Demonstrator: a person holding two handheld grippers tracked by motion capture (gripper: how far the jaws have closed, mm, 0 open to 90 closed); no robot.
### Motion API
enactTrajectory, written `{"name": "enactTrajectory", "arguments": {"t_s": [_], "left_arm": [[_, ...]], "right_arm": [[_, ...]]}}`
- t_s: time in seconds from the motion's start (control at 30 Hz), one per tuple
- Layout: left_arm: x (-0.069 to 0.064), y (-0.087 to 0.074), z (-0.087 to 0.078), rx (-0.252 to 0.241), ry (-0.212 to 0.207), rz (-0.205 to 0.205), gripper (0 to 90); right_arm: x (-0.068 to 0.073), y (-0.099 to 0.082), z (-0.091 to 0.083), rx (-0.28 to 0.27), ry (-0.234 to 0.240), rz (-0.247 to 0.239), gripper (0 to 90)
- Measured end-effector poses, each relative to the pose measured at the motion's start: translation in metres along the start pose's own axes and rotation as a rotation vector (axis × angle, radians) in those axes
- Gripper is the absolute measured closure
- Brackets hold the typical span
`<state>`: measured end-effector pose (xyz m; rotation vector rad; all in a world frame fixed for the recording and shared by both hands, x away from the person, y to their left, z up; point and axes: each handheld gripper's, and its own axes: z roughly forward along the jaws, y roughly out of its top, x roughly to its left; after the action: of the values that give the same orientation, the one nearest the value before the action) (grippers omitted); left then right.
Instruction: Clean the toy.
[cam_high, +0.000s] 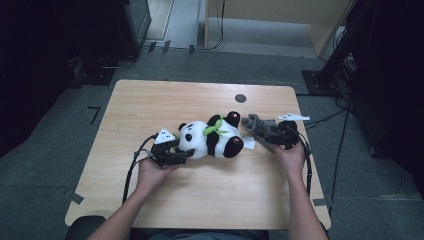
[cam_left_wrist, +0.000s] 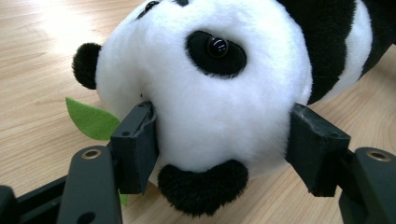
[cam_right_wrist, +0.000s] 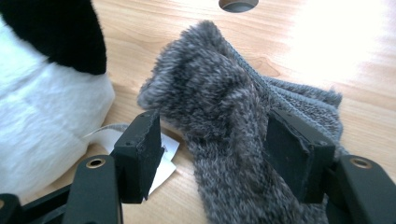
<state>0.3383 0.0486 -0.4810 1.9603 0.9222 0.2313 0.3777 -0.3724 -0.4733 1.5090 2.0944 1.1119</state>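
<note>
Two soft things: fluffy round panda (cam_left_wrist: 205, 116) between released left hand-held gripper (cam_left_wrist: 224, 149), fuzzy grey cloth (cam_right_wrist: 224, 121) between released right hand-held gripper (cam_right_wrist: 215, 154).

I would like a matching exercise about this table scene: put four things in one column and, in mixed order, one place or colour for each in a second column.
Things:
1. black and white plush panda
2. grey fuzzy knitted sock
3. green felt leaf
4. round dark hole in the wooden table

Descriptions:
A. between the right gripper's jaws
B. lying on its side at the table's middle
C. near the table's far edge
D. flat on the wood beside the panda's head

Pairs: 1-B, 2-A, 3-D, 4-C
</note>
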Motion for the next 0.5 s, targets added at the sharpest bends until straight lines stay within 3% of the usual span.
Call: {"name": "enactTrajectory", "arguments": {"t_s": [0.07,0.33,0.5], "left_arm": [[0.000,0.000,0.000,0.002,-0.002,0.004,30.7],[0.001,0.001,0.000,-0.005,-0.007,-0.005,28.0],[0.002,0.001,0.000,-0.006,-0.010,-0.008,27.2]], "right_arm": [[0.004,0.001,-0.005,-0.005,-0.002,-0.019,36.5],[0.020,0.004,-0.025,-0.078,0.044,-0.017,33.3],[0.034,0.004,-0.031,-0.085,0.073,-0.046,31.9]]}}
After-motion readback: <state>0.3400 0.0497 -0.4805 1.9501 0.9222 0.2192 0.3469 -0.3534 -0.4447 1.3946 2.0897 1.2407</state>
